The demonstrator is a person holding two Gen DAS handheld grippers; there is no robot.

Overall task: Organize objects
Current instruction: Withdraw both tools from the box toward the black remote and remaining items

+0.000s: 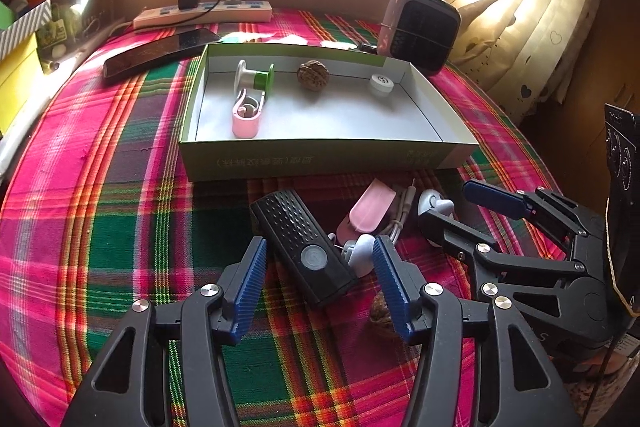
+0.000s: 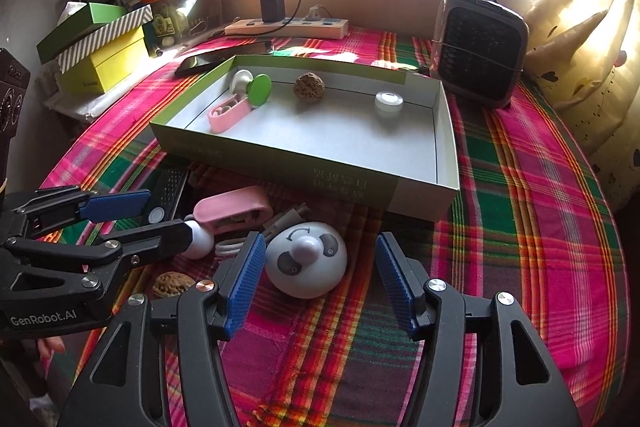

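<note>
A shallow green cardboard box (image 1: 320, 159) (image 2: 280, 163) lies on the plaid cloth. It holds a pink clip (image 1: 245, 115), a white-and-green spool (image 1: 256, 77), a walnut (image 1: 313, 75) and a white cap (image 1: 381, 83). In front of it lie a black remote-like bar (image 1: 304, 247), another pink clip (image 1: 366, 211) (image 2: 232, 209), a white cable, a white panda-faced dome (image 2: 307, 259) and a walnut (image 2: 173, 285). My left gripper (image 1: 320, 287) is open astride the black bar. My right gripper (image 2: 320, 283) is open around the dome.
A black phone (image 1: 160, 53), a power strip with a charger (image 1: 200, 13) and a small fan heater (image 1: 420, 29) stand behind the box. Stacked green and yellow boxes (image 2: 96, 51) sit at the left. A curtain hangs at the right.
</note>
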